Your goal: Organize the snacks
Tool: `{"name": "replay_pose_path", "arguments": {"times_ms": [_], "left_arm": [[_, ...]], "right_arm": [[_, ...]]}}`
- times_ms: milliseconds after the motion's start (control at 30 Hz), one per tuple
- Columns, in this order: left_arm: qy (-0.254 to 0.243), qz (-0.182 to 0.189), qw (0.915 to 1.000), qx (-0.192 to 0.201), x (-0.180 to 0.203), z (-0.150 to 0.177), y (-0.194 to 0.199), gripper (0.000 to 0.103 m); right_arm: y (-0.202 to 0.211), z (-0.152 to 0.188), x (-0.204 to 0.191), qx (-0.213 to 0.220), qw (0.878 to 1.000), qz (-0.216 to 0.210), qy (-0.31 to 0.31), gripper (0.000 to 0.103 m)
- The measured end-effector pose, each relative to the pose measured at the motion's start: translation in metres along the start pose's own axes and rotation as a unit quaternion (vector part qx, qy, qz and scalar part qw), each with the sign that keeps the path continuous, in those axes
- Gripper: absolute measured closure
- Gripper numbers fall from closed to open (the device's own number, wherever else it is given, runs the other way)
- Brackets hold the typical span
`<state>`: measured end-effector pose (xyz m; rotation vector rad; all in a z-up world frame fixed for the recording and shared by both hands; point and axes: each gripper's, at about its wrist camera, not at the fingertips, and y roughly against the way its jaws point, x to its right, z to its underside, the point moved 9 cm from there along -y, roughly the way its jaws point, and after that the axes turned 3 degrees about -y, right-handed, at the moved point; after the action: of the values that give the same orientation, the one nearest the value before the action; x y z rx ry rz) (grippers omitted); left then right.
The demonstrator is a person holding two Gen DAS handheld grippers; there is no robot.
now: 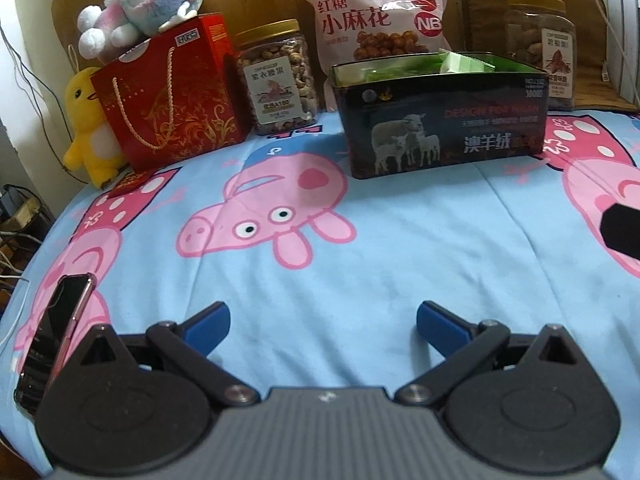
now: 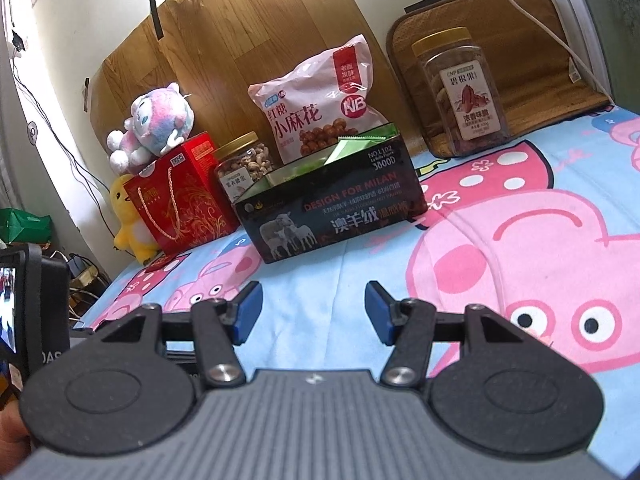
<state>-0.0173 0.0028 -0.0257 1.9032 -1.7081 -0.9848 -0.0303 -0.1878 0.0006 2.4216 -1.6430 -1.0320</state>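
Blue cartoon-pig bedsheet (image 1: 360,248) spreads beneath both grippers; ahead of them stands the open black sheep-printed tin box (image 1: 444,128) holding green packets (image 1: 460,63); behind it leans the pink snack bag (image 1: 372,12), flanked by two yellow-lidded clear nut jars (image 1: 278,80); left gripper (image 1: 323,322) and right gripper (image 2: 314,312) both gape, holding nothing.

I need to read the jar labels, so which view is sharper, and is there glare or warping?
Right wrist view: sharper, the yellow-lidded clear plastic jar of pecans has a readable label, though daylight washes out its upper right corner. Left wrist view: softer, the same jar is hazy and dim; the fisheye curves the cartoon-pig bedsheet.
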Motion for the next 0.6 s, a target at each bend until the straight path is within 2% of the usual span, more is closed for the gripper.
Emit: {"name": "replay_pose_path", "arguments": {"times_ms": [200, 600], "left_arm": [[-0.006, -0.025, 0.9997, 0.004, -0.007, 0.000, -0.001, 0.000], [-0.004, -0.036, 0.9993, 0.000, -0.015, 0.003, -0.002, 0.000]], "right_arm": [[0.000, 0.001, -0.001, 0.000, 1.000, -0.001, 0.002, 0.044], [0.001, 0.001, -0.003, 0.000, 1.000, -0.001, 0.003, 0.044]]}}
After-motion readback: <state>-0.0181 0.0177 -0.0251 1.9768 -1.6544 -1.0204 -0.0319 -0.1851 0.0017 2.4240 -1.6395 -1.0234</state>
